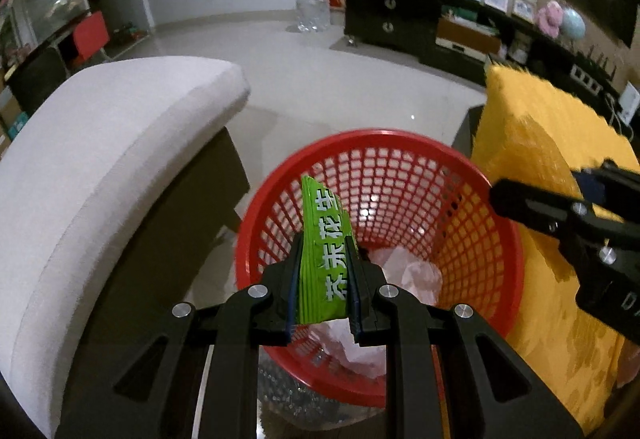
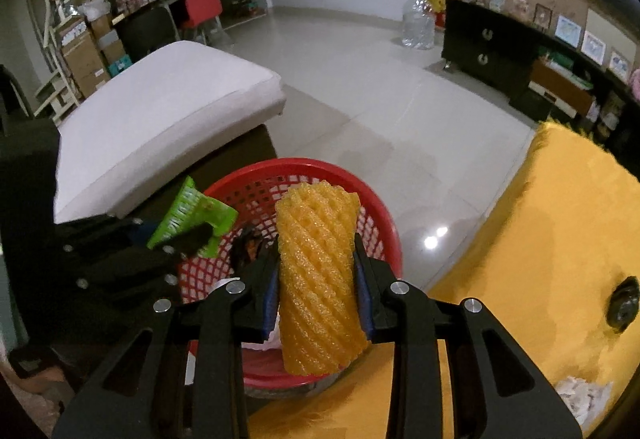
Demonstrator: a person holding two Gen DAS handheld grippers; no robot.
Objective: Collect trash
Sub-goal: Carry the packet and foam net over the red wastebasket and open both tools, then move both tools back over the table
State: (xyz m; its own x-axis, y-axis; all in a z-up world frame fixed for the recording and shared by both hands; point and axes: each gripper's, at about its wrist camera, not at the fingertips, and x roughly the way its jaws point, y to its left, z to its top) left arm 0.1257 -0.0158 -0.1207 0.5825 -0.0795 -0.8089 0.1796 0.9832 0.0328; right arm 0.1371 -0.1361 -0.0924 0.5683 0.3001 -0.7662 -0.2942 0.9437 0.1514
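Note:
My left gripper [image 1: 324, 259] is shut on a green snack wrapper [image 1: 323, 239] and holds it over the red mesh basket [image 1: 476, 271]. Crumpled pink paper [image 1: 404, 275] lies inside the basket. My right gripper [image 2: 316, 271] is shut on an orange foam fruit net [image 2: 318, 279] above the near rim of the basket [image 2: 384, 223]. The left gripper with the green wrapper [image 2: 192, 215] shows at the left in the right wrist view. The right gripper shows at the right edge of the left wrist view [image 1: 560, 215]; its fingertips are partly out of sight there.
A table with a yellow cloth [image 2: 560, 223] stands right of the basket, with crumpled white paper [image 2: 580, 395] and a dark round object [image 2: 622, 305] on it. A grey sofa cushion [image 1: 100, 159] lies to the left. A black TV cabinet [image 1: 400, 15] and water jug [image 1: 314, 3] stand far back.

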